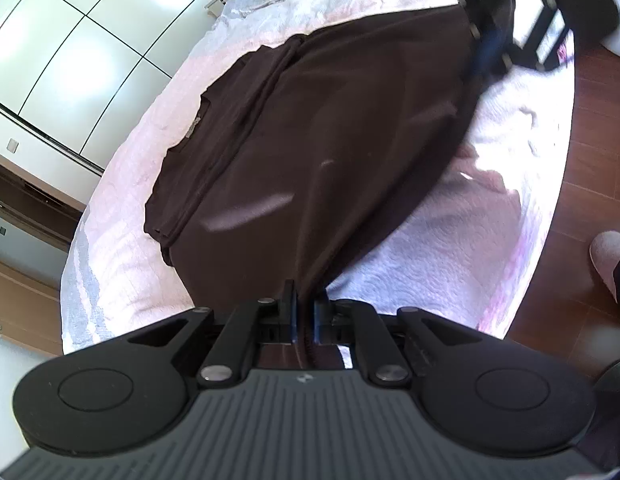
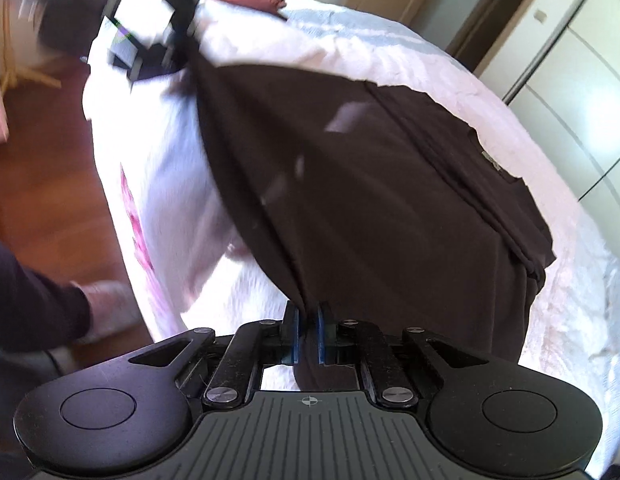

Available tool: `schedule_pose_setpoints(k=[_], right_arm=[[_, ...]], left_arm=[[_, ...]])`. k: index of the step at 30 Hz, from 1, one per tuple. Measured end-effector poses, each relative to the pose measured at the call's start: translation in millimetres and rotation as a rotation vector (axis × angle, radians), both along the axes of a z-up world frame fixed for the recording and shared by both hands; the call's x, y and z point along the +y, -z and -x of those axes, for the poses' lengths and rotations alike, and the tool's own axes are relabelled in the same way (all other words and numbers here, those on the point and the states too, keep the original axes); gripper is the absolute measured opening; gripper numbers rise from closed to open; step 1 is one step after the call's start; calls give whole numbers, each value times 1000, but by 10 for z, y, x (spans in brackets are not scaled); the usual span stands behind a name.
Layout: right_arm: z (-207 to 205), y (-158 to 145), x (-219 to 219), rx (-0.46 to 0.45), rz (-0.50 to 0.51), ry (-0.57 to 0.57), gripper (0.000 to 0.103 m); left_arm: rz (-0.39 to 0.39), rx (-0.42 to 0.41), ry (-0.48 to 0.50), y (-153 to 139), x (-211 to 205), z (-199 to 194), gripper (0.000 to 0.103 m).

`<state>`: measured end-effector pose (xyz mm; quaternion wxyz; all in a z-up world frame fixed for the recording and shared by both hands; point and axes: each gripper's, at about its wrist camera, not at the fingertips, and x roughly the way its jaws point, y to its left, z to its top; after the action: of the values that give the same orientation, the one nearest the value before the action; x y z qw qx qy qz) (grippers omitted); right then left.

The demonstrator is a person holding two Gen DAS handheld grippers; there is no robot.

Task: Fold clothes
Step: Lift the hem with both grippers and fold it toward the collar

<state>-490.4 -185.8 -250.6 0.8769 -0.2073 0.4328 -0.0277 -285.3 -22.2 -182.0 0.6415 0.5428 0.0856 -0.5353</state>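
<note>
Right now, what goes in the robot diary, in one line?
left gripper: shut on dark brown shirt | right gripper: shut on shirt | shirt: hem lifted over bed

Open pink bedspread [image 1: 122, 248] lies on every side of the dark garment [image 1: 318, 152], unobstructed. The garment stretches taut between the left gripper [image 1: 304, 312] and right gripper [image 2: 308, 322], spanning the bed's middle. Wardrobe doors [image 1: 70, 52] bound the far side; wooden floor [image 1: 590, 152] borders the near edge.
</note>
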Motion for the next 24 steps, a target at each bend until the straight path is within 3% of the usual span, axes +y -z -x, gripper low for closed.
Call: schedule_pose_setpoints(k=[1, 3, 5, 13, 16, 21, 22, 23, 24], right_arm=[[16, 96, 21, -3, 31, -10, 10], [50, 235, 28, -22, 98, -20, 31], [107, 286, -17, -32, 136, -17, 44], [412, 283, -302, -38, 200, 16, 45], [502, 290, -403, -21, 199, 76, 45], [457, 337, -399, -12, 207, 33, 45], [439, 331, -426, -7, 198, 36, 43], [424, 320, -453, 0, 189, 38, 28], [426, 271, -485, 12, 177, 36, 4]], left_arm=[[-3, 3, 2, -18, -8, -6, 7], [-12, 5, 11, -44, -14, -4, 7], [-25, 2, 27, -48, -18, 3, 7], [-44, 17, 13, -51, -97, -73, 6], [-57, 18, 18, -20, -95, -81, 6], [-84, 19, 35, 28, -82, -92, 6], [-95, 20, 43, 13, -77, -100, 6], [-106, 21, 52, -5, -71, -108, 6], [-112, 25, 64, -49, -70, -118, 6]])
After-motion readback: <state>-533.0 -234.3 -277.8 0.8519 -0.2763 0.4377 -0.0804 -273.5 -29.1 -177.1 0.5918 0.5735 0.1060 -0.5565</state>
